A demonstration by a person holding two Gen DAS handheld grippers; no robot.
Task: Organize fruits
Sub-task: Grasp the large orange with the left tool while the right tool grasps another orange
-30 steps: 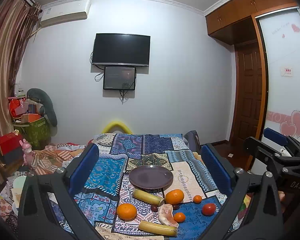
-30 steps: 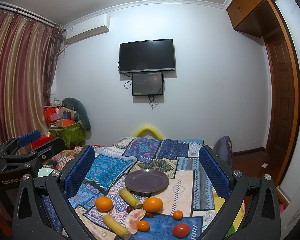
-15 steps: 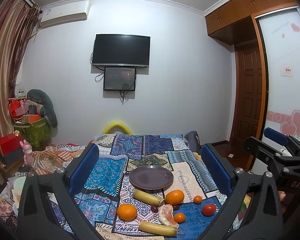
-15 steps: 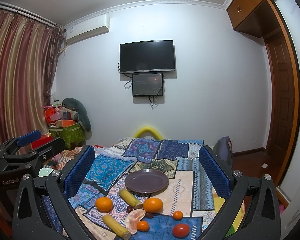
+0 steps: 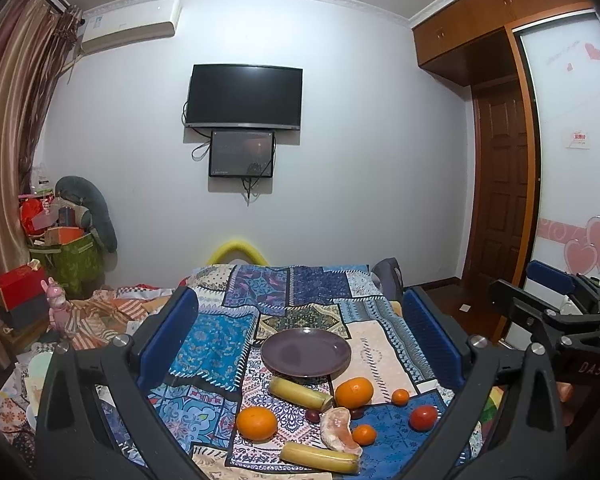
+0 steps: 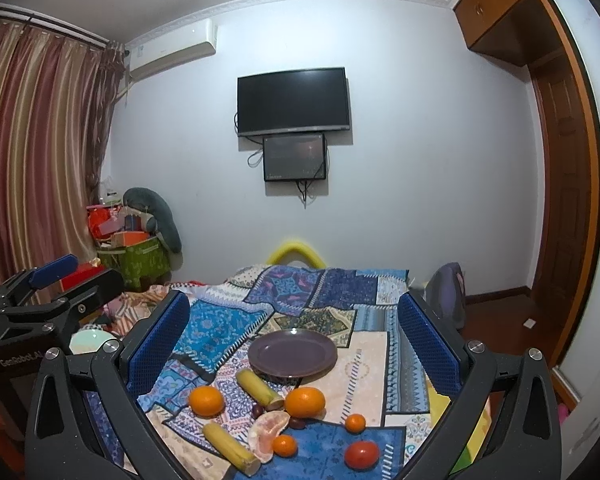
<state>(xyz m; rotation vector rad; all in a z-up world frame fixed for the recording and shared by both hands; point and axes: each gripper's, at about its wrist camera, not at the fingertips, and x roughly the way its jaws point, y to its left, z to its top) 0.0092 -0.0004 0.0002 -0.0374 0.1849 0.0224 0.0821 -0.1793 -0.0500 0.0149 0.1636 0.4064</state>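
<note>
An empty dark purple plate [image 5: 306, 351] [image 6: 293, 353] sits on a patchwork cloth. In front of it lie two large oranges [image 5: 257, 423] [image 5: 354, 392], two small oranges [image 5: 364, 434] [image 5: 400, 397], two banana pieces [image 5: 300, 393] [image 5: 319, 457], a peeled pomelo segment [image 5: 338, 428], a red tomato [image 5: 423, 417] and dark small fruits [image 5: 312, 415]. My left gripper [image 5: 300, 332] is open and empty, held above and before the fruit. My right gripper [image 6: 294, 332] is open and empty too. Each gripper shows at the edge of the other's view.
The patchwork cloth [image 5: 216, 332] covers a bed-like surface. Boxes and a green bin [image 5: 66, 256] stand at the left wall. A backpack [image 6: 446, 292] sits at the right, by a wooden door [image 5: 500, 200]. A television [image 5: 242, 96] hangs on the far wall.
</note>
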